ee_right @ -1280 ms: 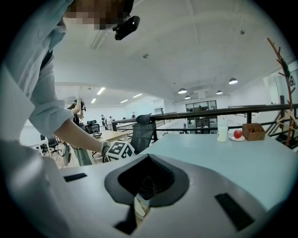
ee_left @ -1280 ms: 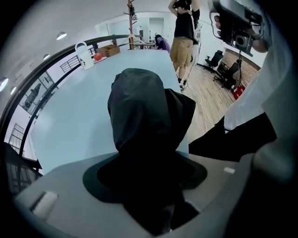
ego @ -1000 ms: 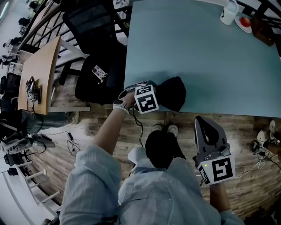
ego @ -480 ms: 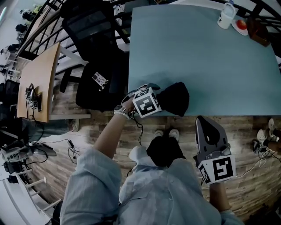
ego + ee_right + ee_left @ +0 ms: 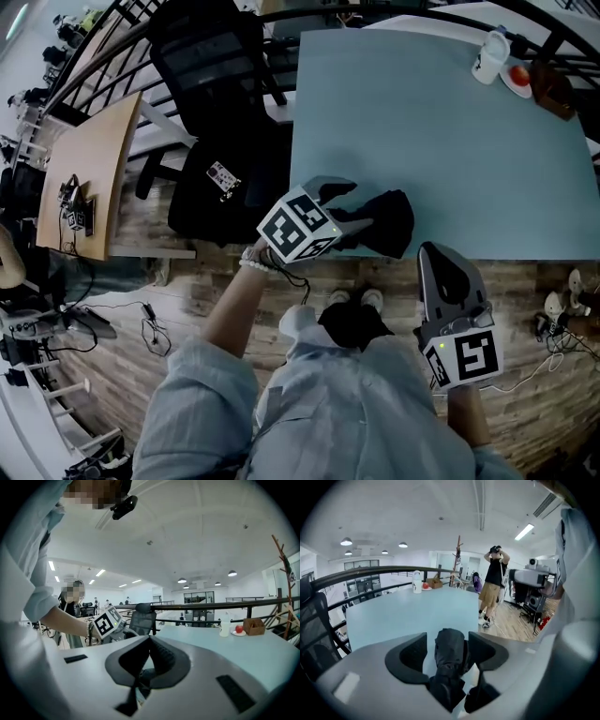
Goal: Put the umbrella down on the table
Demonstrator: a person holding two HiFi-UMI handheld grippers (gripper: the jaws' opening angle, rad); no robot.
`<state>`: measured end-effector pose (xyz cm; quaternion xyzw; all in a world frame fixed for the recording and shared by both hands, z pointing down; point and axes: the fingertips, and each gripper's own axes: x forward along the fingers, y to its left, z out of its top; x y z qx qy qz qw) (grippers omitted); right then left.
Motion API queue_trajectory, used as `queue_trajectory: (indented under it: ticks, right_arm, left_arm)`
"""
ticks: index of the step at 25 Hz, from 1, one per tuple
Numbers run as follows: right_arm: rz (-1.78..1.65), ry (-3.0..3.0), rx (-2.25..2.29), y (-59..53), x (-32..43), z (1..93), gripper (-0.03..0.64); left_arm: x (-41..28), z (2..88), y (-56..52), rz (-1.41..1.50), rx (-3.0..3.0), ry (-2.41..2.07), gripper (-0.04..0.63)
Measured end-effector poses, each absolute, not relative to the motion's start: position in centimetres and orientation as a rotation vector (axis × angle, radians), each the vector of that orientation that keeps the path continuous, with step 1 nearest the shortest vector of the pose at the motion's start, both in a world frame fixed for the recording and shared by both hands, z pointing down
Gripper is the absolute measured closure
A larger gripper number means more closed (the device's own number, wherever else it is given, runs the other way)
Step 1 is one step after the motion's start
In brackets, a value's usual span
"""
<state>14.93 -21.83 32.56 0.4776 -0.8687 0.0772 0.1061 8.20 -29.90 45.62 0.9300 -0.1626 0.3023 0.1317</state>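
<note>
Looking down, umbrella (image 5: 386,223) lies at the table's (image 5: 450,122) near edge, frame centre, long axis running straight out from my left gripper (image 5: 345,206). Its jaws, just narrowed slightly, frame it loose, not gripping. Right gripper's (image 5: 448,267) pinched shut.

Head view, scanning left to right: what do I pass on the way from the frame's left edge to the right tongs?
Wooden desk → black office chair → left tongs (jaws apart but just closed in a little, umbrella between them) → umbrella → right tongs.
</note>
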Motion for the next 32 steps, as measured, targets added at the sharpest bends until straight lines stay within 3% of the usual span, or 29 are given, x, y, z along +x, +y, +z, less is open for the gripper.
queue_trajectory:
  ticks: [10,15,21,32]
  right_arm:
    - [0.126,-2.599,1.420,-23.3,13.8,30.0,0.618]
    - [0.141,-2.652,1.442,-24.3,13.6,28.6,0.618]
    - [-0.013,-2.603,1.452,-25.4,13.7,27.7,0.618]
    - [0.008,-2.669,1.441,-26.7,12.8,27.3,0.618]
  left_arm:
    - [6.4,34.3,-29.9,0.490,2.934,-0.733,0.489]
    - [5.7,30.1,-29.2,0.338,2.992,-0.838,0.546]
    - [3.5,28.0,-28.5,0.272,2.997,-1.025,0.580]
    - [-0.6,27.3,-27.2,0.226,2.894,-1.233,0.591]
